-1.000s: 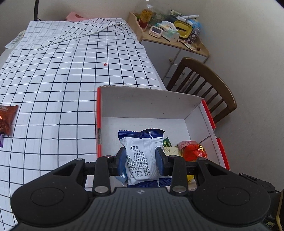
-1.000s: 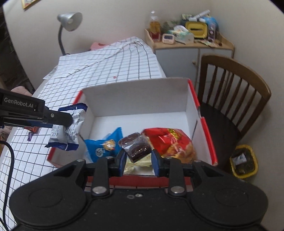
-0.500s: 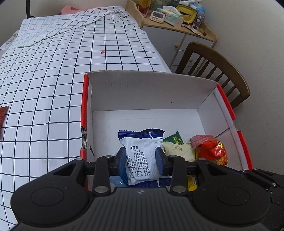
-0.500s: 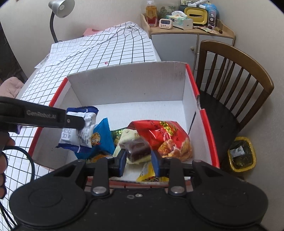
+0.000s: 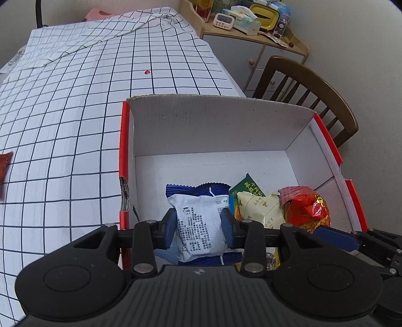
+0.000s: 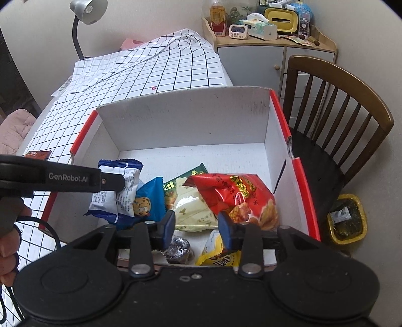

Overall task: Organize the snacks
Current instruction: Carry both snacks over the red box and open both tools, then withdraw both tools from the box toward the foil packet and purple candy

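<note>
A white cardboard box with red edges (image 5: 213,130) (image 6: 186,125) stands on the checked tablecloth. My left gripper (image 5: 198,226) reaches into its near left corner. Its jaws are opening, but the pads still touch a white and blue snack packet (image 5: 199,226) (image 6: 118,191). My right gripper (image 6: 196,226) hangs over the box's near side with its jaws opening and nothing between them. Just below it lies a dark snack in clear wrap (image 6: 179,247). Also in the box are a red packet (image 6: 236,193), a pale yellow one (image 6: 193,208) and a blue cartoon packet (image 6: 148,201).
A red-brown packet (image 5: 5,166) (image 6: 37,154) lies on the cloth left of the box. A wooden chair (image 6: 339,113) stands right of the table, with a yellow bin (image 6: 346,218) on the floor and a cluttered cabinet (image 6: 271,45) behind. A desk lamp (image 6: 88,12) rises at the far end.
Both grippers have come down over the box. The right jaws have parted and the dark snack has dropped from them into the box. The left still carries its packet.
</note>
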A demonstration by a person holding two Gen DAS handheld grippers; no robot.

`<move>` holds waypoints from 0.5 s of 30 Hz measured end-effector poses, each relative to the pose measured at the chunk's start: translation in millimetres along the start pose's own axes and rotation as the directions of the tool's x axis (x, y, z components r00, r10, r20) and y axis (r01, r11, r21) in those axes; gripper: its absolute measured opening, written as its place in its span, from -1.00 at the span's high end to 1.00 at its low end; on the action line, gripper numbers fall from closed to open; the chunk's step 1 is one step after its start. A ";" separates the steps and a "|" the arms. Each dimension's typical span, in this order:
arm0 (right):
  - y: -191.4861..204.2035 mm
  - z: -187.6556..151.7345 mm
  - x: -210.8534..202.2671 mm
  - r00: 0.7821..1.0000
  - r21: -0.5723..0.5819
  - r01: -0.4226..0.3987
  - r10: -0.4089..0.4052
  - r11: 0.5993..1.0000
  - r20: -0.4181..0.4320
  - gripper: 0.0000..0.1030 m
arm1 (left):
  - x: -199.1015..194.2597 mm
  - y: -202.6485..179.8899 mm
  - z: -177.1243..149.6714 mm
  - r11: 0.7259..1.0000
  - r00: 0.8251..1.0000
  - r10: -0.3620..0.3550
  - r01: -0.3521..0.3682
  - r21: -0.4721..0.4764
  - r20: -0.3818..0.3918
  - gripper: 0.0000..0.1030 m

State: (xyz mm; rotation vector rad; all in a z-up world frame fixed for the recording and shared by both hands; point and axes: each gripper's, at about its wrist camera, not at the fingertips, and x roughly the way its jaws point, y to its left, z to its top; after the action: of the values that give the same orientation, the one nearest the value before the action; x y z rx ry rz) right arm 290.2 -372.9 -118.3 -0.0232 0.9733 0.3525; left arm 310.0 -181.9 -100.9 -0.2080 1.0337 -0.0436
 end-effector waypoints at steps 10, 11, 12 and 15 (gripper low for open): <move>4.8 1.6 -16.5 0.999 0.019 -0.026 0.025 0.999 0.043 0.02 | -30.5 5.6 -1.1 0.999 0.998 -0.037 0.036 0.021 0.059 -0.11; 6.2 2.1 -18.8 0.998 0.019 -0.032 0.031 0.999 0.048 -0.02 | -34.8 6.7 -1.5 0.999 0.997 -0.043 0.041 0.024 0.065 -0.11; 7.7 2.5 -21.3 0.998 0.020 -0.037 0.036 0.999 0.054 -0.07 | -38.9 7.6 -1.9 0.999 0.996 -0.046 0.044 0.028 0.071 -0.11; 13.9 4.3 -28.9 0.996 0.021 -0.053 0.052 0.998 0.068 -0.19 | -53.0 10.9 -4.7 0.998 0.994 -0.051 0.047 0.041 0.094 -0.16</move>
State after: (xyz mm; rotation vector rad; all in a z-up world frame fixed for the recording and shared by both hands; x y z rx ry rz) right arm 274.7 -367.3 -90.5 0.0347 0.9126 0.3883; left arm 278.1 -164.8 -60.3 -0.1984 0.9324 -0.0972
